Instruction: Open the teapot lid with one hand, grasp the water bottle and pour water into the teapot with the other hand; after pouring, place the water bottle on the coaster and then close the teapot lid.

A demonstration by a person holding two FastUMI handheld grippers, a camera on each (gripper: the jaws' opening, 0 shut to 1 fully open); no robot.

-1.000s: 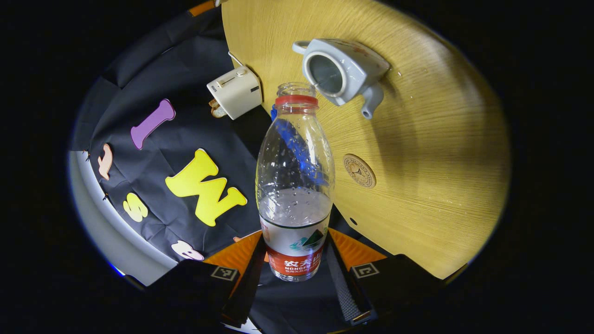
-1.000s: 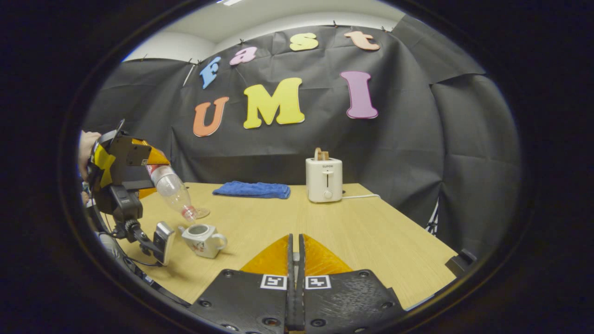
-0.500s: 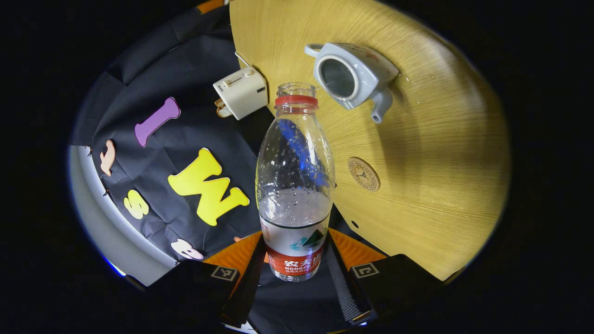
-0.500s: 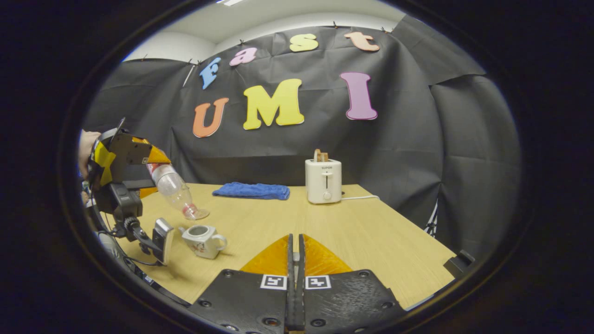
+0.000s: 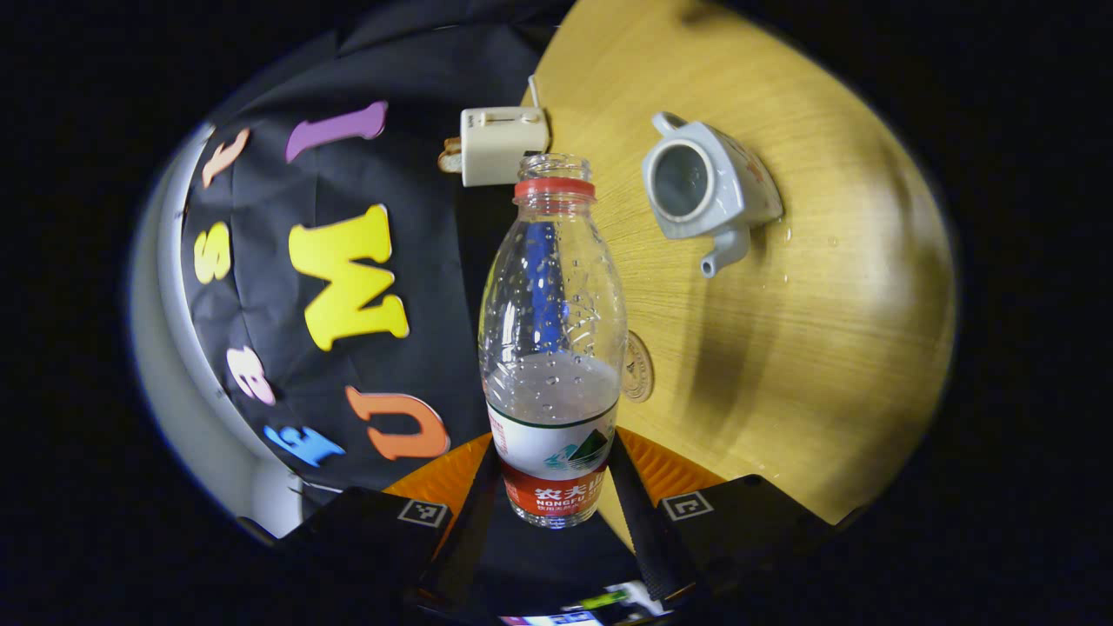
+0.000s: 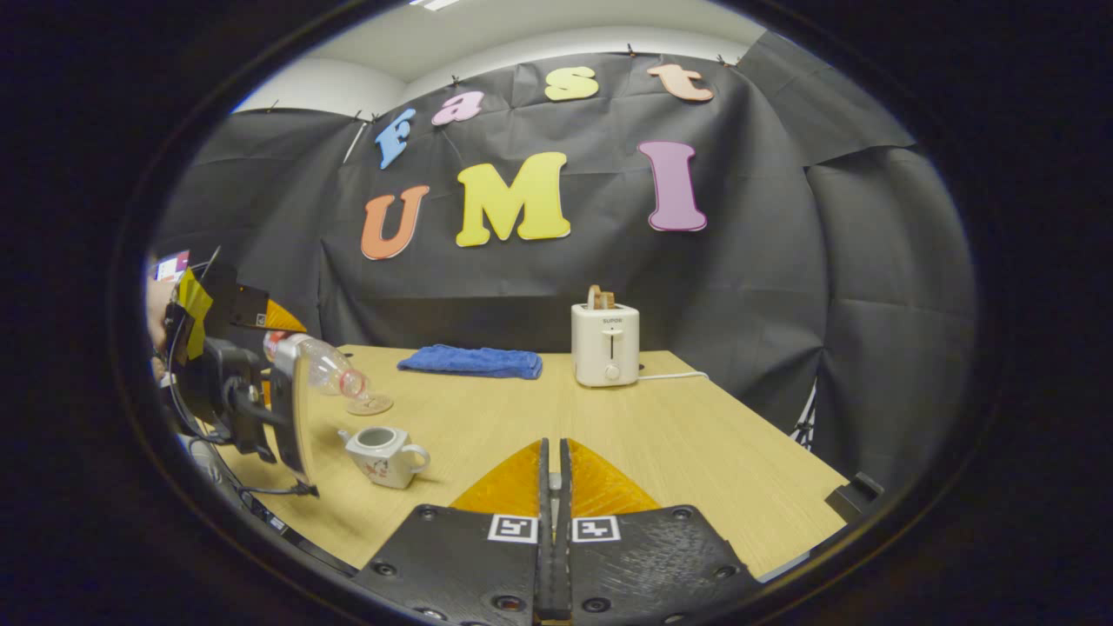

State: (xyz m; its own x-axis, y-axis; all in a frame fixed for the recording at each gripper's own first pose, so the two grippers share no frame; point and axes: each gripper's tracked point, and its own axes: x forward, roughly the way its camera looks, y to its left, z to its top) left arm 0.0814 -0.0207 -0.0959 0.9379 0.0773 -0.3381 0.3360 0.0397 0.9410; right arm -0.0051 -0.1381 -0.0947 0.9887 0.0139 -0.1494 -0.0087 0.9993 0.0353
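My left gripper is shut on the label end of a clear, uncapped water bottle that is about a third full. In the right gripper view this gripper holds the bottle tilted, with its mouth over the round coaster. The white teapot stands lidless on the wooden table, to the right of the bottle's neck. The bottle half hides the coaster. My right gripper is shut; a small pale knob shows pinched in the slit, and the fingers hide the rest of the lid.
A white toaster and a folded blue towel sit along the table's far edge by the black wall. Water drops lie on the table beside the teapot. The table's right half is bare wood.
The left gripper has lifted the bottle's mouth from its steep tilt over the teapot and swung it toward the coaster. The right gripper has stayed still.
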